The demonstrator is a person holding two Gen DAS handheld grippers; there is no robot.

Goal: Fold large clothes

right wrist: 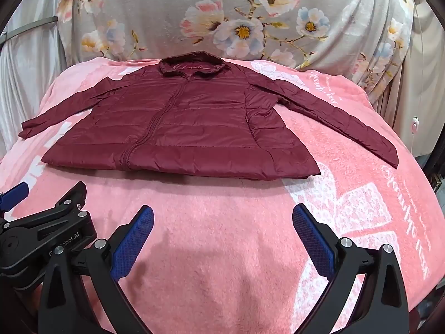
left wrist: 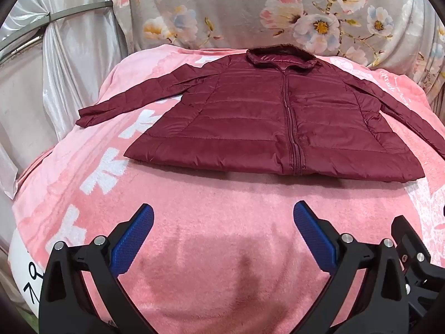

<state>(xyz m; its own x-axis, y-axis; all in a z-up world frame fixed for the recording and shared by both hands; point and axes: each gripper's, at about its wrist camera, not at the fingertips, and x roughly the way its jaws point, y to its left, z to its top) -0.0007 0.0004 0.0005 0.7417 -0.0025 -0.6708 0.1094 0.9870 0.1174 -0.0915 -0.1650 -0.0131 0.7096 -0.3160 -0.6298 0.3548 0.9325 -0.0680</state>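
I see the left claw [left wrist: 222, 239] spread wide and empty, short of the maroon jacket [left wrist: 278, 128], which lies flat, zipped, sleeves out, on the pink blanket [left wrist: 217, 217]. My right claw [right wrist: 222, 239], probably just beside the left, gapes empty too.

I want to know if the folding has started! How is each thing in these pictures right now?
Dark red quilted puffer jacket: flat, zipped up, unfolded, sleeves spread out.
Pink fuzzy blanket with white patterns: spread out under the jacket.
Left tongs: open, empty, above the blanket.
Right tongs: open, empty, above the blanket.
Grey flowered cloth: draped behind.
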